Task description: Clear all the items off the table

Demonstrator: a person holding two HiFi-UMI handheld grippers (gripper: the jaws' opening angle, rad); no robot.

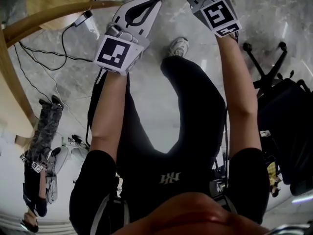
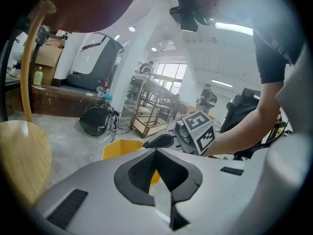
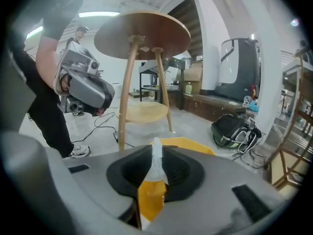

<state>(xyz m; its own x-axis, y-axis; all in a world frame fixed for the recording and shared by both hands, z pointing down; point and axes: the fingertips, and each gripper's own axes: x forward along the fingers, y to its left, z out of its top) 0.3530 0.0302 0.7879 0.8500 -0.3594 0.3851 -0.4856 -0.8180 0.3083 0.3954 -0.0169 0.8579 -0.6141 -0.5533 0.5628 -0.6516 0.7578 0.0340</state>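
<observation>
Right up close, the right hand-held gripper [image 3: 156, 155] is clamped on a thin whitish wrapper [image 3: 155, 173] that pokes up between its jaws. So the wrapper is off the surface and held low, with a yellow bin [image 3: 188, 143] on the floor [image 1: 274, 13] just past the tips. The left hand-held gripper [image 2: 157, 155] has its jaws together with nothing in them. It hangs beside the right one, both out in front of the person's black-clad legs [image 1: 195, 106].

A bit further back stands the round wooden surface [image 3: 142, 33] with a lower shelf [image 3: 144, 112]. From down here you only get its underside. Cables [image 1: 44, 53] trail across the floor near it. Further off, a black backpack [image 3: 234, 129] lies on the floor, and an office chair base [image 1: 266, 65] sits to the person's right.
</observation>
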